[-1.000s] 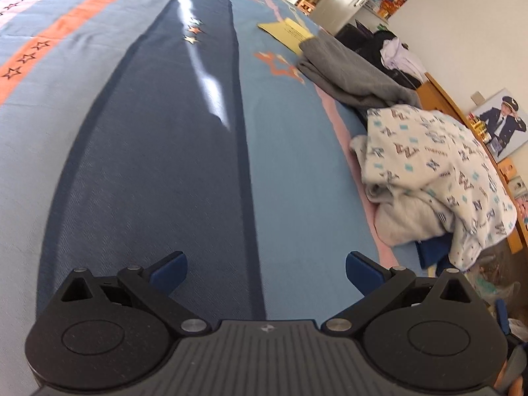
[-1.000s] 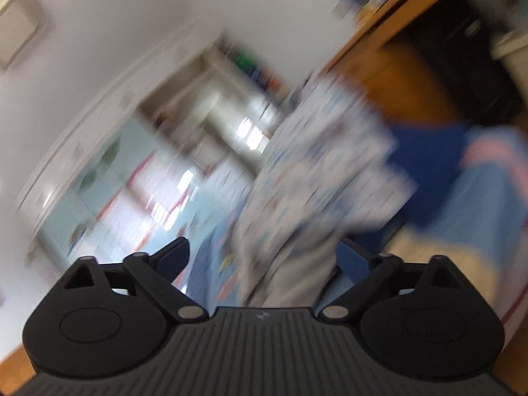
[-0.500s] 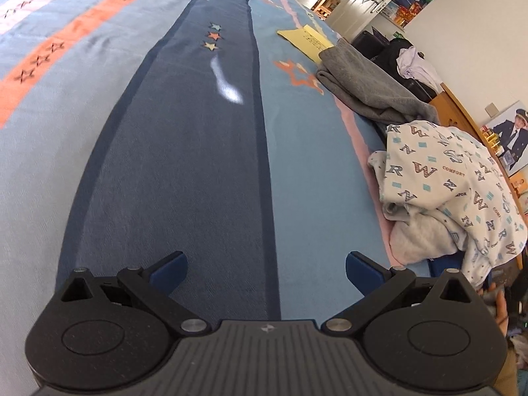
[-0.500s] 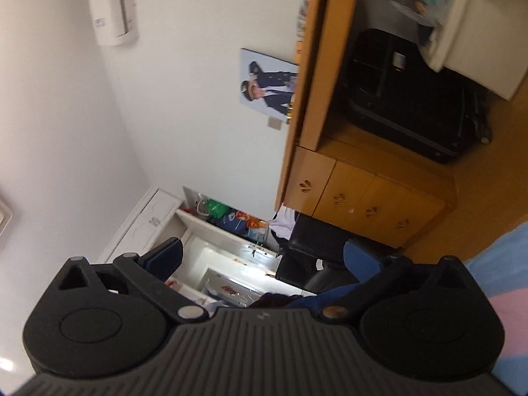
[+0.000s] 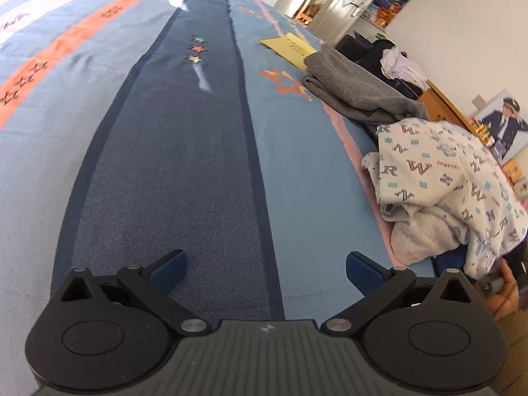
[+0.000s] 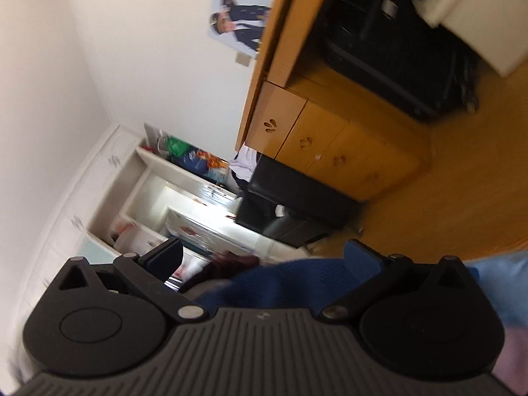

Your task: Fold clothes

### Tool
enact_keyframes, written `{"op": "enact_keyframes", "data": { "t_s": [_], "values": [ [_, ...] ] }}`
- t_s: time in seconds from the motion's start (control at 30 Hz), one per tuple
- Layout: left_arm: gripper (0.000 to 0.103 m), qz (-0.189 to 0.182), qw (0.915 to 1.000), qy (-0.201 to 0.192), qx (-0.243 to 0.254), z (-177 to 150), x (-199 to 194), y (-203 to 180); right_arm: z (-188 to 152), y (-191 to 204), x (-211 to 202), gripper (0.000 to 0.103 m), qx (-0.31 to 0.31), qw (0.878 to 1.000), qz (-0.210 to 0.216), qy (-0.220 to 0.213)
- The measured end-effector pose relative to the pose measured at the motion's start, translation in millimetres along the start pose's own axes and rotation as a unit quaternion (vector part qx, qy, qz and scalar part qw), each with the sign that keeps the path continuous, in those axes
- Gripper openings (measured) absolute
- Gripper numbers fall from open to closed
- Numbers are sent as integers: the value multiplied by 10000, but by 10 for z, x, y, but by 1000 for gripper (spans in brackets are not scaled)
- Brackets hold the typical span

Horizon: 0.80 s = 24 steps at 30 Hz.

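Both tools were spread apart and empty, the left tool [image 5: 265,269] low over the bed [image 5: 184,151], the right tool [image 6: 262,259] aimed off-bed, while the crumpled lettered garment [image 5: 442,178] and grey garment [image 5: 356,89] waited at the frame's right.

One white letter-print garment [image 5: 442,171], one grey garment [image 5: 356,89], one yellow paper [image 5: 290,48], three stars [image 5: 196,48]

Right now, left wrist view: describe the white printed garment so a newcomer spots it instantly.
Start at the blue striped bedspread and follow its right edge. Past the flat grey garment lies a crumpled heap, the white printed garment; it alone carries scattered letters and small teal squares.
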<state>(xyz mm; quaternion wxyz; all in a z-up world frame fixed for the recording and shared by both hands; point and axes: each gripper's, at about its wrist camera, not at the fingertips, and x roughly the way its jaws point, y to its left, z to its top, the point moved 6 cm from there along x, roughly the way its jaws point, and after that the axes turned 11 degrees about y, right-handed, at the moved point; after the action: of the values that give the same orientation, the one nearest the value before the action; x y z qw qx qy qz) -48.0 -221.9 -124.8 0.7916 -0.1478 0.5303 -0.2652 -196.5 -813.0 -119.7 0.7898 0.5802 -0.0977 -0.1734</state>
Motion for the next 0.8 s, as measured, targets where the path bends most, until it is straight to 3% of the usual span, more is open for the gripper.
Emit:
{"op": "enact_keyframes", "data": {
  "t_s": [0.2,0.3,0.37,0.57,0.8],
  "values": [
    [102,-131,9997,-78,-181,7,-156,18,481,764,-510,100,56,9941,985,-458],
    [102,-253,9993,-193,-203,5,-284,1,665,1272,-757,100,-59,9874,1559,-269],
    [102,-306,9987,-305,-258,17,-392,24,712,1666,-987,100,-460,9800,1916,-289],
    [102,-451,9960,-651,-423,38,-773,203,613,2759,-1780,103,-1448,9517,2630,-638],
    [102,-549,9923,-969,-545,15,-1251,603,152,3818,-2274,103,-1827,9219,3413,-182]
  ]
}}
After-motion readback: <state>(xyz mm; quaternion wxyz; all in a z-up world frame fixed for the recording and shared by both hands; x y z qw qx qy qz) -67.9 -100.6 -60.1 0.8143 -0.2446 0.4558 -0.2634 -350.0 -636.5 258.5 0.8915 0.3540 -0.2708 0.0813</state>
